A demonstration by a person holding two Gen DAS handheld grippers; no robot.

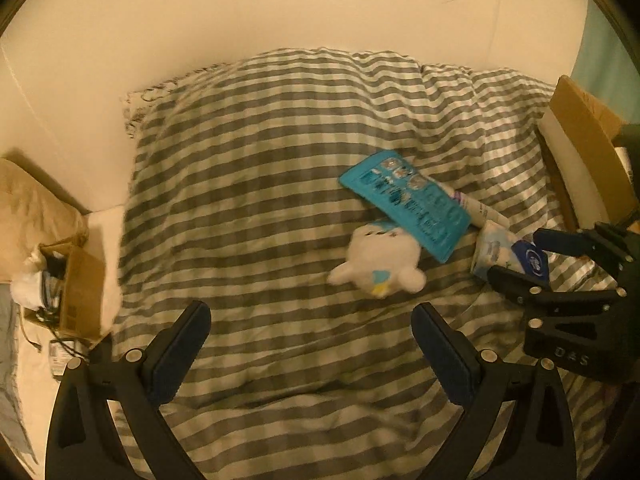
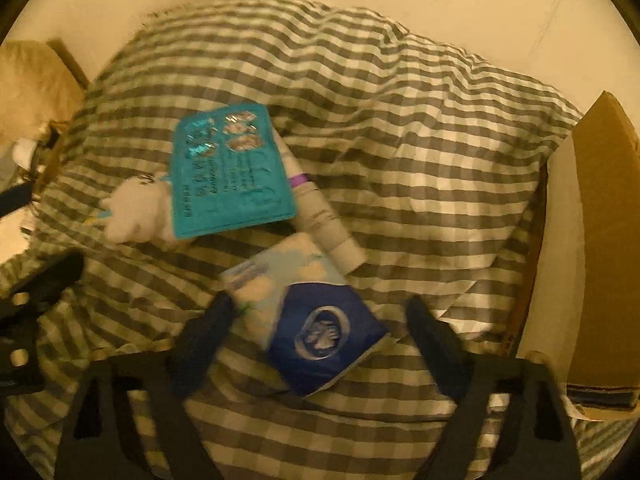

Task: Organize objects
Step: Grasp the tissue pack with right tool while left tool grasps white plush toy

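Observation:
On a grey-and-white striped duvet (image 1: 260, 168) lies a cluster of things. A teal blister card (image 1: 408, 204) (image 2: 232, 172) rests partly on a white plush toy (image 1: 380, 264) (image 2: 136, 212) and on a white tube (image 1: 476, 204) (image 2: 320, 216) with a purple band. Below the tube lies a soft tissue pack (image 1: 504, 256) (image 2: 304, 304) with a dark blue end. My right gripper (image 1: 524, 258) (image 2: 320, 320) straddles that pack; its left finger is at the pack's edge and its right finger stands clear of it. My left gripper (image 1: 312, 320) is open over bare duvet, below and left of the plush toy.
A tall cardboard box (image 1: 580, 152) (image 2: 600, 240) stands at the duvet's right edge. A smaller cardboard box (image 1: 76, 292) with cables and white items sits at the left, beside a tan pillow (image 1: 36, 208). A cream wall runs behind.

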